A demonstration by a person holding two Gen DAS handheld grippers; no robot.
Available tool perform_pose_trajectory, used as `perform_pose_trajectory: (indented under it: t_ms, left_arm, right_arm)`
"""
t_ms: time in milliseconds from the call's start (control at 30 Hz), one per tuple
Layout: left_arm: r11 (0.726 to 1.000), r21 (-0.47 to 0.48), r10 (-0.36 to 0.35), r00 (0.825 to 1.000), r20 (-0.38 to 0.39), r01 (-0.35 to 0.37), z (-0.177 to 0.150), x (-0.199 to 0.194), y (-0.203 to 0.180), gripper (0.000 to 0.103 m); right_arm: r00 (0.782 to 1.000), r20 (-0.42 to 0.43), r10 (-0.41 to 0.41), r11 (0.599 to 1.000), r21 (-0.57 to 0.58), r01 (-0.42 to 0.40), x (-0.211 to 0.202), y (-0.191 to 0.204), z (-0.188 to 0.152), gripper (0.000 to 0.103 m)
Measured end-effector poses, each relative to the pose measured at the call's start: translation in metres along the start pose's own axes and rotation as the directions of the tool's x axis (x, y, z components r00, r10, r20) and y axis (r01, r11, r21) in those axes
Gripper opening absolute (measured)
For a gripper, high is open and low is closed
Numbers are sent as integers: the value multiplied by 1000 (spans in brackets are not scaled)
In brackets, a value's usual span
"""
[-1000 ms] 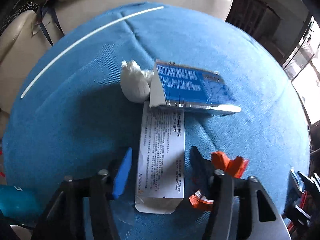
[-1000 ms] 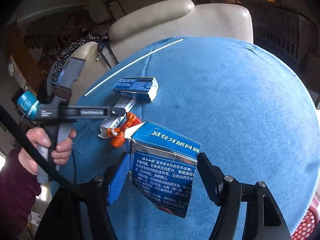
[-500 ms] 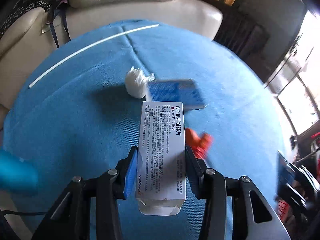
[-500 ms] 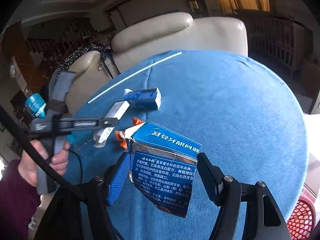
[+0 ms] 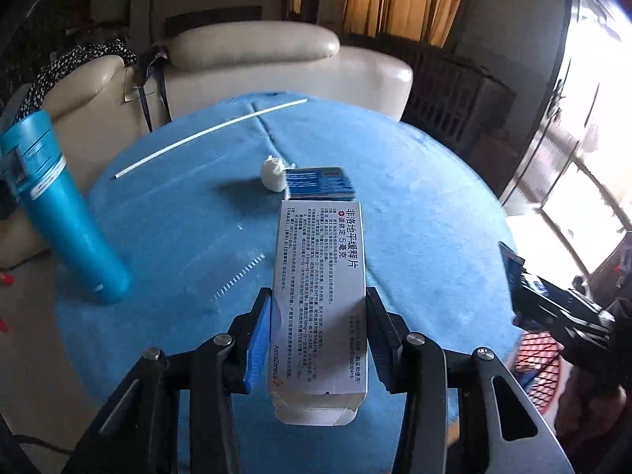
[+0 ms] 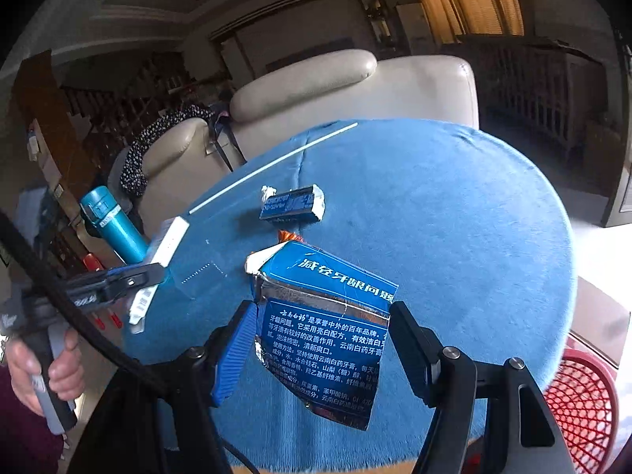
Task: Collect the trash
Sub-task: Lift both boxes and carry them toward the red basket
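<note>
Since a second ago you lift the white medicine box (image 5: pixel 320 300) off the blue table (image 5: pixel 166 213); left gripper (image 5: pixel 318 339) clamps it, right gripper (image 6: pixel 320 351) clamps the torn toothpaste box (image 6: pixel 328 339), both bound for the red basket (image 6: pixel 580 399) at near right.

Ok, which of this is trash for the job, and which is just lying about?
Job:
white medicine box, in left claw
torn blue box, in right claw
blue box on table
tissue wad
orange wrapper
red basket

Lying about:
teal bottle
white stick

Red basket (image 6: pixel 580 403) cut off at lower right frame edge; orange wrapper (image 6: pixel 290 236) mostly hidden behind blue carton (image 6: pixel 328 339).
</note>
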State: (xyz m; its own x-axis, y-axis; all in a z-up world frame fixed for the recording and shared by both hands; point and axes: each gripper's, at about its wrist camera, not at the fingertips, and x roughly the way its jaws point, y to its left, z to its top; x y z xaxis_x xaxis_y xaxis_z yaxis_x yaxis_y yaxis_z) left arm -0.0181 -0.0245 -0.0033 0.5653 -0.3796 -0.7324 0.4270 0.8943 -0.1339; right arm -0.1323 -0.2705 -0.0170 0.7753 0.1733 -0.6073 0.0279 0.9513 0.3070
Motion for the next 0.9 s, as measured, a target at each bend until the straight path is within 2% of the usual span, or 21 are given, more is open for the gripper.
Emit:
perform_pose_trajectory:
  t_ms: [167, 400, 733, 900]
  left_arm:
    - [998, 4, -60, 996, 66, 59, -24, -28, -5, 47]
    - [995, 82, -59, 998, 35, 56, -59, -32, -41, 47]
    - [973, 224, -67, 996, 54, 53, -60, -42, -96, 47]
    - [958, 288, -34, 996, 79, 9, -48, -50, -127, 47]
  right_arm:
    - [1000, 26, -10, 1000, -4, 10, -23, -2, -9, 71]
    - [999, 31, -20, 999, 38, 18, -45, -18, -27, 71]
    - [997, 53, -55, 993, 107, 49, -77, -46, -41, 71]
    - [994, 68, -83, 990, 120, 74, -94, -58, -42, 71]
